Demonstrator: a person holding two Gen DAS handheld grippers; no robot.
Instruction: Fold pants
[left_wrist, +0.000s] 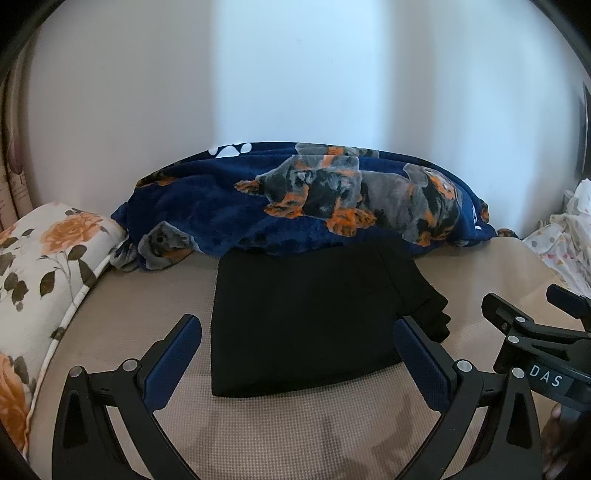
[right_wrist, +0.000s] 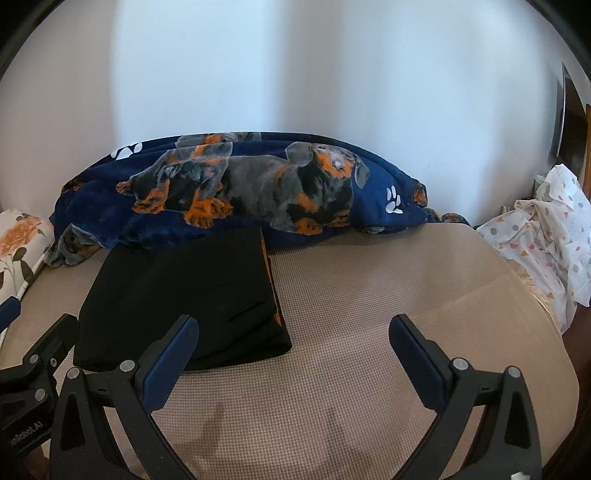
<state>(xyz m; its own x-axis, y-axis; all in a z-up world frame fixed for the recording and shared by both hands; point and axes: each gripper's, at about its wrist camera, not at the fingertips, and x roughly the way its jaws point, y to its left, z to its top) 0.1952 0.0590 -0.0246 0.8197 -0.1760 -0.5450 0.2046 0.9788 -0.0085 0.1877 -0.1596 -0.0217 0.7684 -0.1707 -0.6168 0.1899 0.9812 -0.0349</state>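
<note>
Folded black pants (left_wrist: 306, 317) lie on the bed (right_wrist: 388, 295), a blanket (left_wrist: 295, 199) at 12 o'clock. Left gripper (left_wrist: 297, 334) and right gripper (right_wrist: 293, 330) hover spread wide, empty.

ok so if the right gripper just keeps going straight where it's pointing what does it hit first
Probably bare bed surface: the open right gripper frames mattress, with the folded black pants off to its left. Farther on lies the dog-print blanket; depth is unclear.

Left tongs (left_wrist: 297, 332) and right tongs (right_wrist: 293, 332) both gape wide, empty.
</note>
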